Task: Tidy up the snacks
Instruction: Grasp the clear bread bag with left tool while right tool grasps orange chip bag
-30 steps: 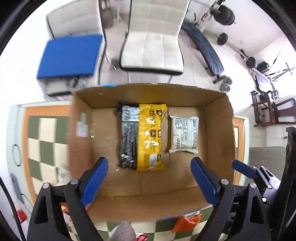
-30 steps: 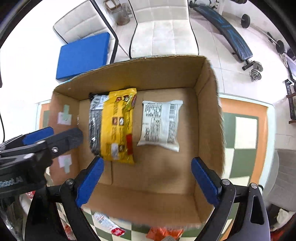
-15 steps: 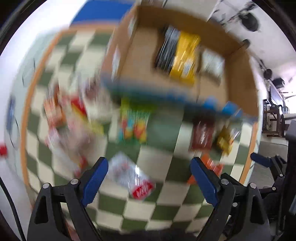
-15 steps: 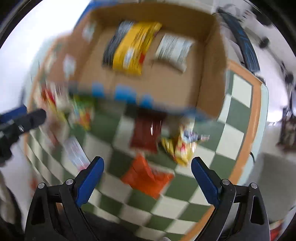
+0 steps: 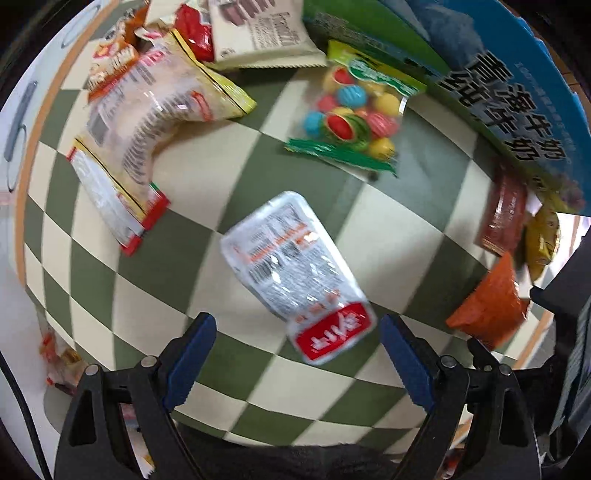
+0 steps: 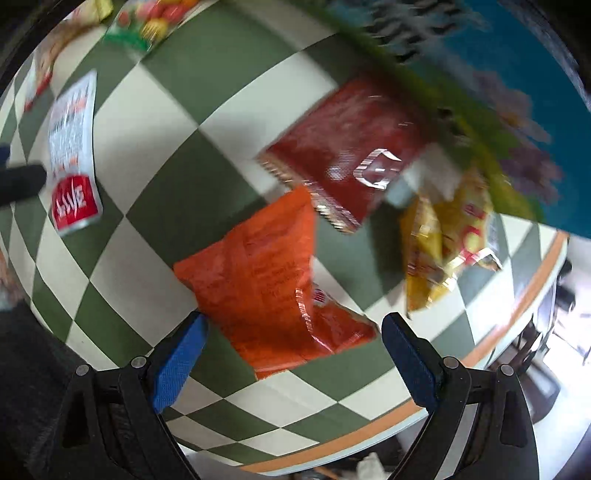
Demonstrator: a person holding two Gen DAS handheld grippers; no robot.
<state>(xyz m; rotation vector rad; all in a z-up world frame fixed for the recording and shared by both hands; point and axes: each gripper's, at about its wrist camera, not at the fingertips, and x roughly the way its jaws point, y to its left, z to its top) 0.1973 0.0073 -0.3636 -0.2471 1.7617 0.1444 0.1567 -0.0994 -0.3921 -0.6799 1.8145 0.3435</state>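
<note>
My left gripper [image 5: 297,347] hangs open above a clear packet with a red end [image 5: 295,273], which lies flat on the checked tablecloth [image 5: 229,184]; its red end sits between my blue pads without touching them. My right gripper [image 6: 291,350] is open over an orange packet [image 6: 266,284], whose lower corner reaches between the pads. Beside it lie a dark red packet [image 6: 351,147] and a yellow packet [image 6: 447,247]. The clear packet with a red end [image 6: 72,147] also shows at the left of the right wrist view.
The printed blue and green outer wall of the cardboard box [image 5: 517,92] runs along the upper right. A bag of coloured candy balls [image 5: 351,114], a long clear bag [image 5: 144,122] and a beige packet [image 5: 258,33] lie farther off. The table's orange-trimmed edge [image 6: 369,435] is close below.
Both grippers have left the spot above the open box and swung down over the table, now close above the snack packets. Their jaws stayed wide.
</note>
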